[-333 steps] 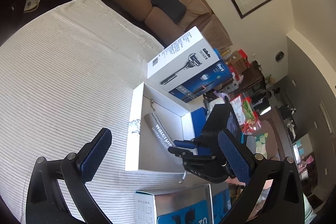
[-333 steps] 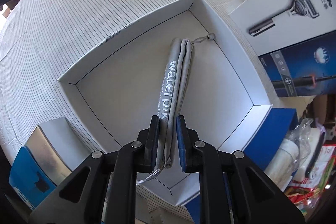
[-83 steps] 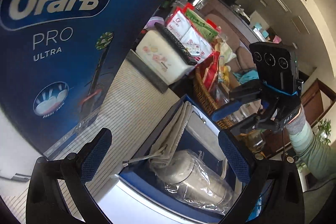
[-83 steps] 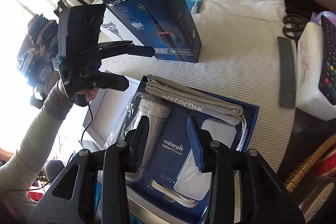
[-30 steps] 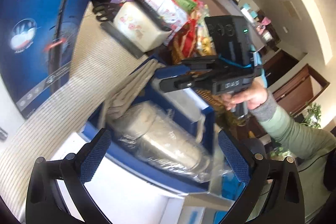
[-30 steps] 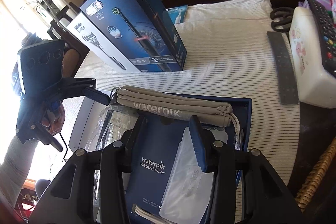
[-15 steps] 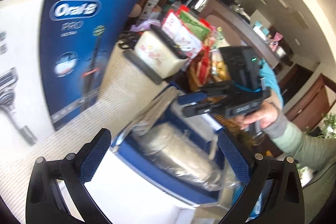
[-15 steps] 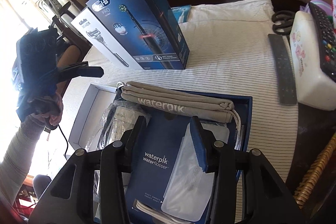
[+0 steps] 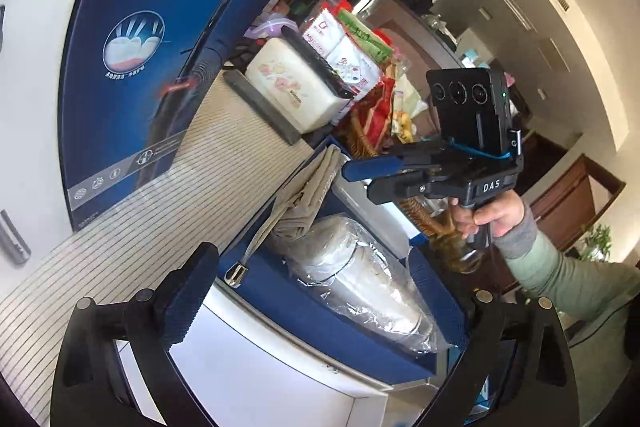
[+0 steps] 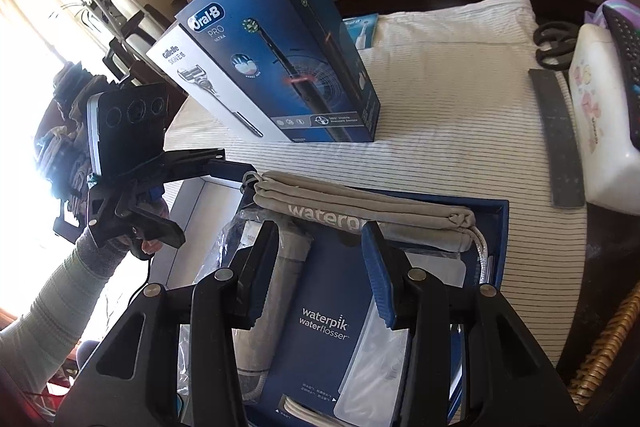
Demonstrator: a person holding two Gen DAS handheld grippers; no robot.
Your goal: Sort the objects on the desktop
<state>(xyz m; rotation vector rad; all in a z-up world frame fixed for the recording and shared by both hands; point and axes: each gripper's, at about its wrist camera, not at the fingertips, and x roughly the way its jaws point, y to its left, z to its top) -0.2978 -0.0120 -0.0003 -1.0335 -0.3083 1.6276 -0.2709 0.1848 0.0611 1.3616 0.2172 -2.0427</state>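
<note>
A blue Waterpik box (image 10: pixel 496 211) lies open on the striped cloth. Inside are a grey drawstring pouch (image 10: pixel 360 207), a plastic-wrapped flosser unit (image 9: pixel 360 287) and a Waterpik card insert (image 10: pixel 324 323). My right gripper (image 10: pixel 320 267) hovers over the insert, jaws partly apart with nothing between them. My left gripper (image 9: pixel 320 303) is wide and closing. It faces the box's near end, and the wrapped unit shows between its fingers (image 9: pixel 188 291), untouched. From the right wrist view the left gripper (image 10: pixel 208 195) hangs beside the box's left end.
An Oral-B box (image 10: pixel 288 67) and a Gillette box (image 10: pixel 200 79) stand behind. A white box lid (image 9: pixel 260 367) adjoins the blue box. A tissue box (image 10: pixel 600 127) with a remote (image 10: pixel 624 39), a grey strip (image 10: pixel 556 139), scissors (image 10: pixel 552 43) and a wicker basket (image 10: pixel 608 347) are at right.
My left gripper has dropped lower and closer to the blue box's end, and the Oral-B box now fills its upper left view. The right gripper has stayed put.
</note>
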